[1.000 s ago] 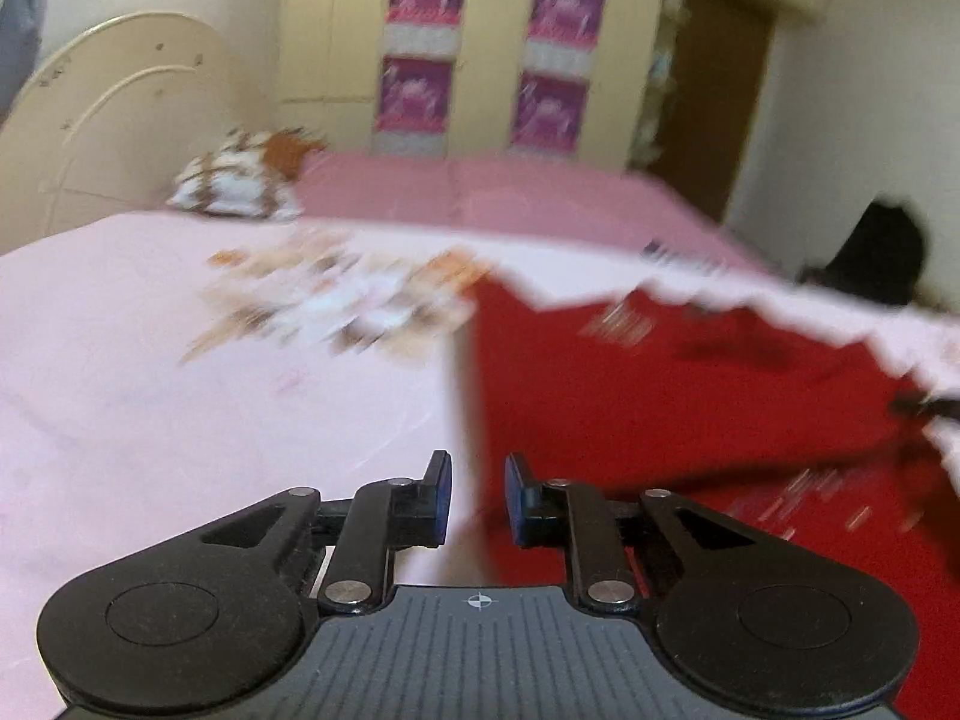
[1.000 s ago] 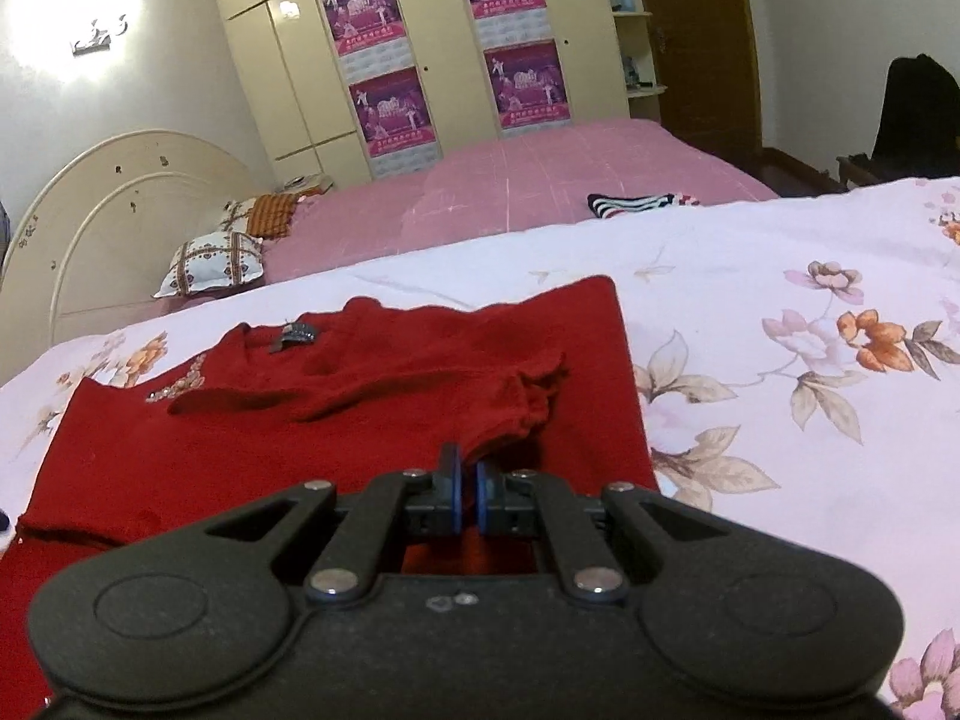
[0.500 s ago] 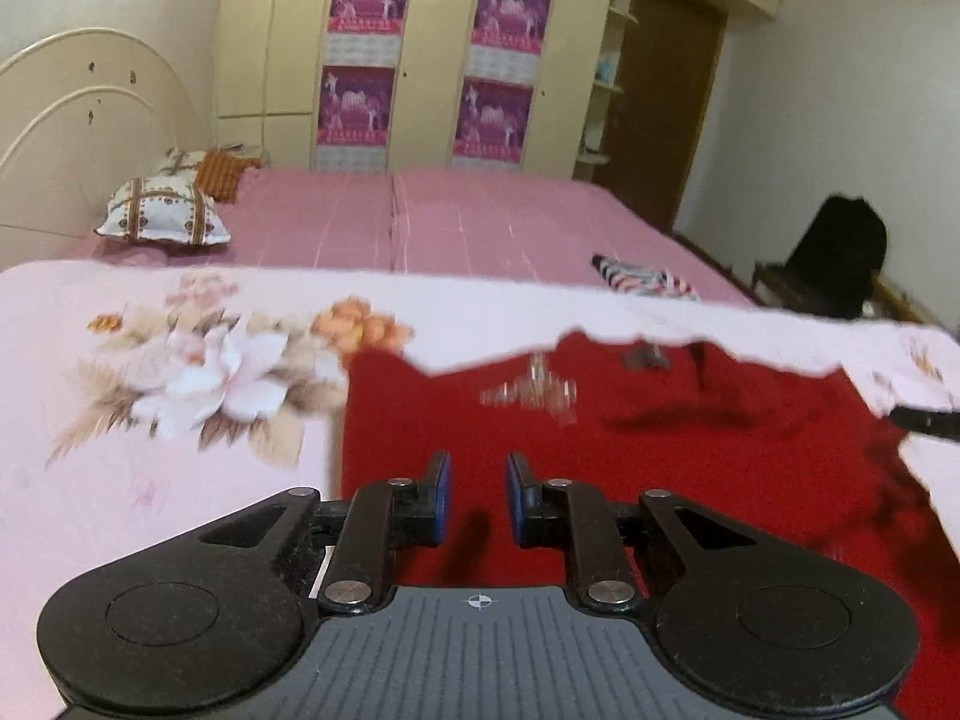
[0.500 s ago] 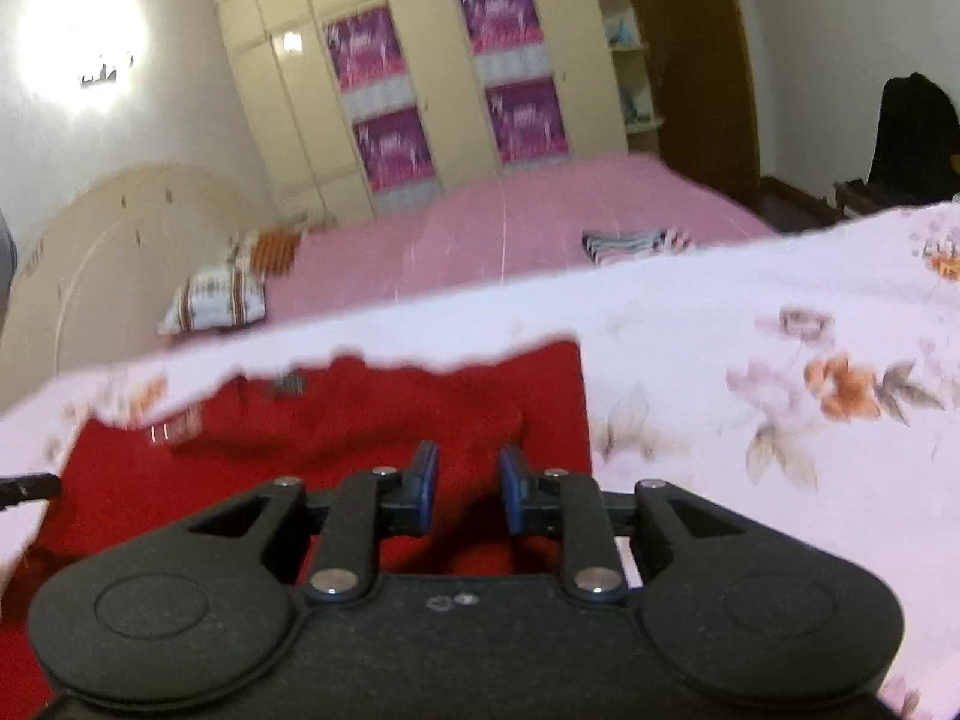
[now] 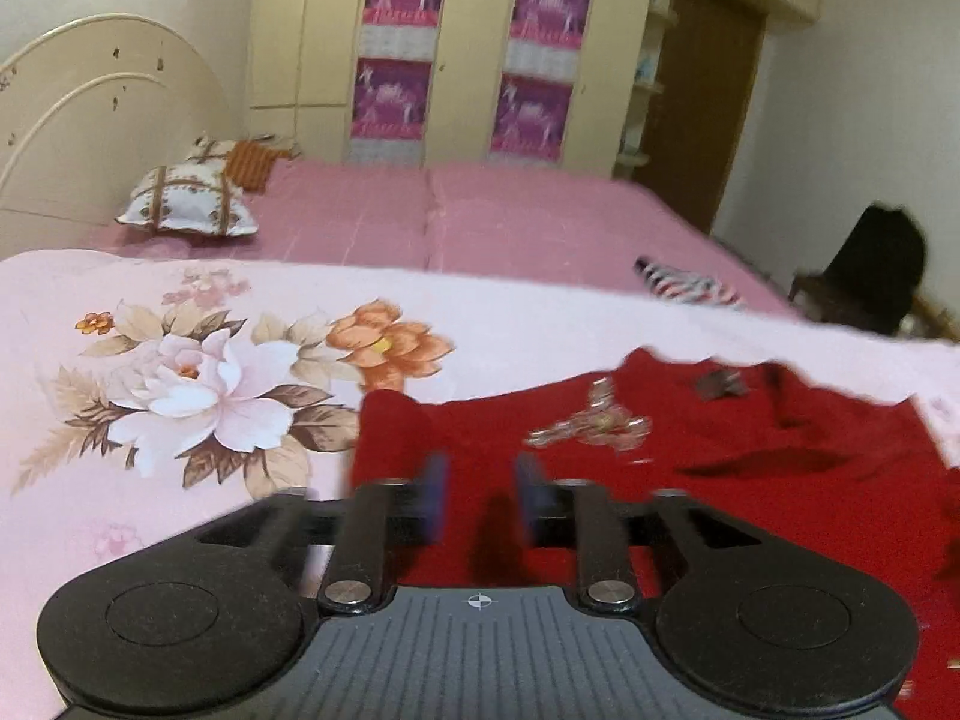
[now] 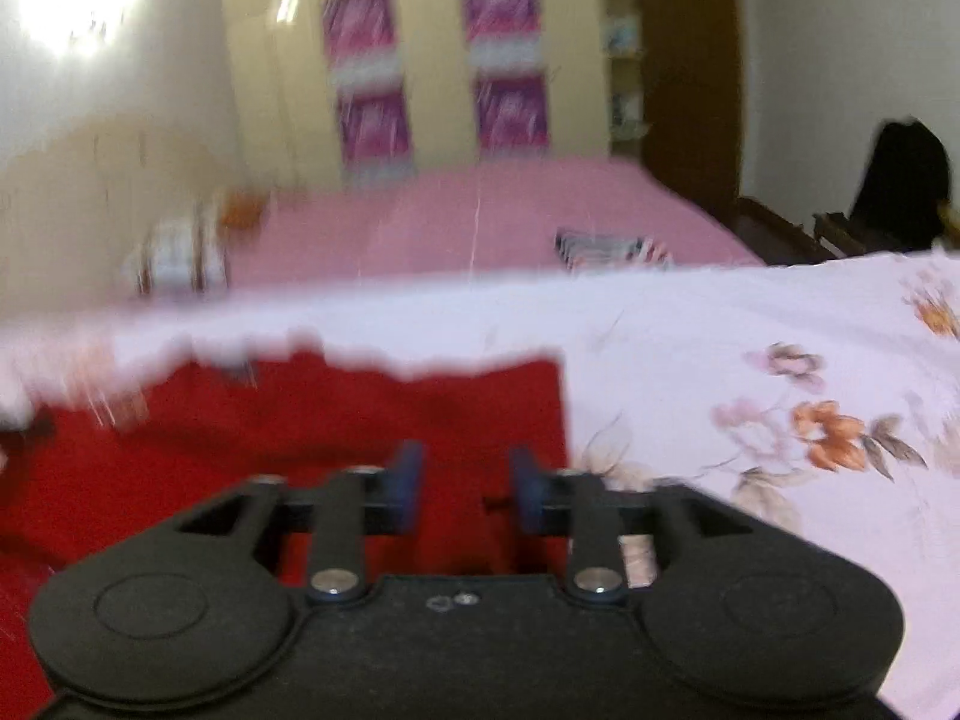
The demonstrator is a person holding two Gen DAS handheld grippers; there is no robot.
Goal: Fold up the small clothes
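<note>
On the floral bedsheet (image 5: 120, 510), the left hand-held gripper (image 5: 478, 495) hovers over the red top (image 5: 690, 516) near its left edge, jaws parted, gripping nothing. The right hand-held gripper (image 6: 462, 486) is spread too, empty, over the top's right edge. The top lies flat, its beaded trim (image 5: 591, 429) showing.

My left wrist camera sits low and close over the red garment (image 5: 690, 480), near its left edge, facing the wardrobe (image 5: 456, 54) beyond the fingers. My right wrist camera faces the same way from near the garment's right edge. Both share garment, floral sheet (image 6: 750, 324) and pink bed (image 6: 480, 216).
</note>
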